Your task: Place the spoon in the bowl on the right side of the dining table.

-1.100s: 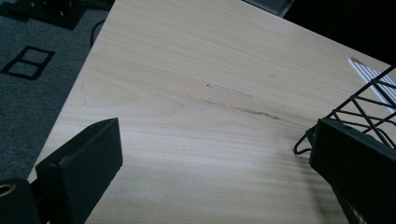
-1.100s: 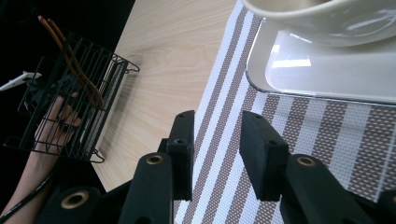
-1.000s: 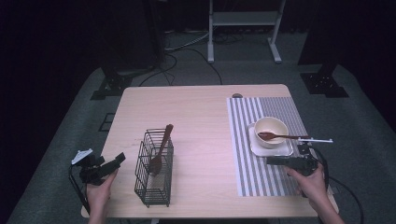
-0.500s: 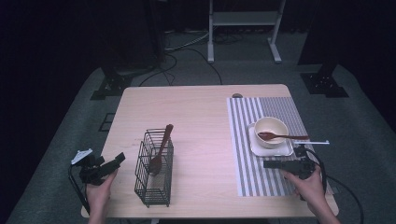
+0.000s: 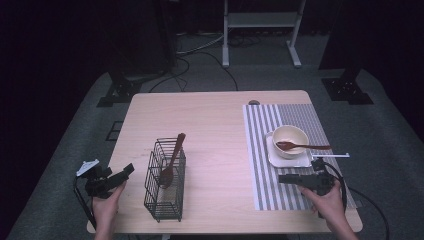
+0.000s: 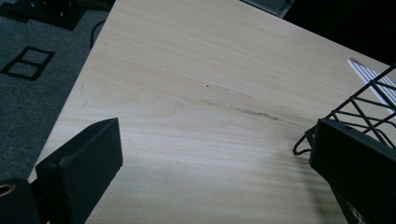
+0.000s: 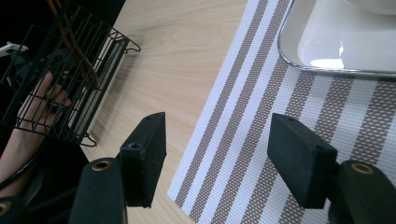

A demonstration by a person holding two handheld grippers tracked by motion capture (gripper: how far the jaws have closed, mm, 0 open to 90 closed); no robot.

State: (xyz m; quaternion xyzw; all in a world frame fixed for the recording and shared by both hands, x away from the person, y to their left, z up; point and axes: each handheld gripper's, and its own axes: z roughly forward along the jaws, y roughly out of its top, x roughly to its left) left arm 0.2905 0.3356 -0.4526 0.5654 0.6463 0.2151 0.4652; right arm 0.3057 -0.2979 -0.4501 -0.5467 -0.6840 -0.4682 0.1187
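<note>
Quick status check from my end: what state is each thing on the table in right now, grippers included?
Left gripper: open, nothing between the jaws.
Right gripper: jaws have just been opening, nothing between them, over the striped mat.
Bowl: upright on the white plate.
Spoon in bowl: head inside, handle over the rim.
Wire basket: upright.
Spoon in basket: leaning, handle up.

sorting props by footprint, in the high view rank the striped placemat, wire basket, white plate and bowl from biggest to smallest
1. striped placemat
2. wire basket
3. white plate
4. bowl

The plate and bowl look close; the bowl hides much of the plate.
</note>
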